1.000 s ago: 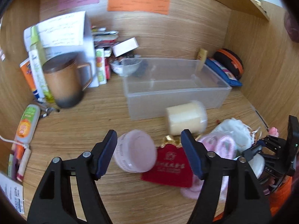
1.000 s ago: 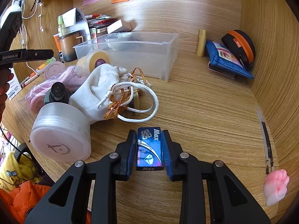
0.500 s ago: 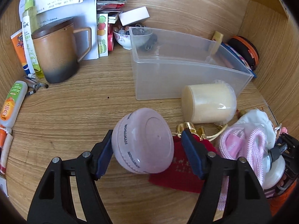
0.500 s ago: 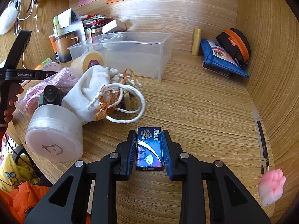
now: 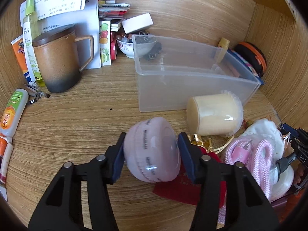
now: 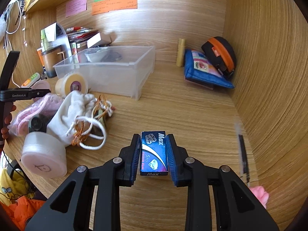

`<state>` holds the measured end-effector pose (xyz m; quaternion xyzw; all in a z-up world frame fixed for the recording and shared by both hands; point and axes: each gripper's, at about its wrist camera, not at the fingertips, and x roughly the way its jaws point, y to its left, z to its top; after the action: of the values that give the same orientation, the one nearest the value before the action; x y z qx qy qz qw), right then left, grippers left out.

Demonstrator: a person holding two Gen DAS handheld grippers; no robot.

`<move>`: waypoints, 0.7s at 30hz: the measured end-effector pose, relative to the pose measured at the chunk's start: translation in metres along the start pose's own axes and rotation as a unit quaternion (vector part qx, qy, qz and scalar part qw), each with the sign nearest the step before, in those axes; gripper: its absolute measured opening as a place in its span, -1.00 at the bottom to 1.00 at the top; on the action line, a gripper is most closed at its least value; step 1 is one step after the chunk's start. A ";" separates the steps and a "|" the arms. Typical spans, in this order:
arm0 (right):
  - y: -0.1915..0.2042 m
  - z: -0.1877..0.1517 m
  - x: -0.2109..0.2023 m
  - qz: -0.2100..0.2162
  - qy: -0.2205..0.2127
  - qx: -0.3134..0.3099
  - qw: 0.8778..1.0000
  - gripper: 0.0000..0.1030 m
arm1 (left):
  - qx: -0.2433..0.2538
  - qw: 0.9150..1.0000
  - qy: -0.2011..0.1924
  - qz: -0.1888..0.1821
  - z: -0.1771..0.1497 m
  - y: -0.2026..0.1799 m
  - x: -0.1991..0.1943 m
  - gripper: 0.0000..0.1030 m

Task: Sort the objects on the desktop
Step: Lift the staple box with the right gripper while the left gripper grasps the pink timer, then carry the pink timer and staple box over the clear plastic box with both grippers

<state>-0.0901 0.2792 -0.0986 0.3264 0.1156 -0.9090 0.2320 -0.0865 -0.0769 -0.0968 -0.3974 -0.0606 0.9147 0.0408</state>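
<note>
Near the desk's front edge, the left gripper (image 5: 151,153) has just closed its jaws on the pink jar (image 5: 152,152), ready for sorting, while the right gripper (image 6: 153,155) grips a blue box (image 6: 154,153).

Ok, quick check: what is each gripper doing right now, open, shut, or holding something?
Left gripper: jaws have just been closing, now shut on the pink round jar.
Right gripper: shut on the blue blade box.
</note>
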 end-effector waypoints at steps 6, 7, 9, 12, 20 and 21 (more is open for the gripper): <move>0.002 0.018 -0.008 -0.004 -0.022 -0.006 1.000 -0.52 | 0.005 1.000 -0.009 0.001 0.004 0.000 -0.004 -0.13; 0.003 0.021 -0.008 -0.003 -0.024 -0.008 1.000 -0.52 | 0.006 1.000 -0.009 0.001 0.004 -0.001 -0.005 -0.13; 0.007 0.025 -0.009 -0.002 -0.027 -0.015 1.000 -0.52 | 0.012 1.000 -0.010 0.000 0.002 -0.002 -0.005 -0.12; 0.013 0.032 -0.008 -0.002 -0.029 -0.025 0.999 -0.52 | 0.022 1.000 -0.003 0.001 0.003 -0.005 -0.003 -0.12; 0.024 0.050 -0.005 0.003 -0.035 -0.043 0.998 -0.52 | 0.032 0.999 0.000 0.009 0.005 -0.013 0.006 -0.21; 0.025 0.052 -0.005 0.003 -0.036 -0.045 0.998 -0.52 | 0.031 0.999 -0.001 0.007 0.005 -0.013 0.006 -0.22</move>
<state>-0.1023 0.2409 -0.0572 0.2827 0.1467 -0.9134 0.2536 -0.0941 -0.0642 -0.0955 -0.3954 -0.0296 0.9169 0.0465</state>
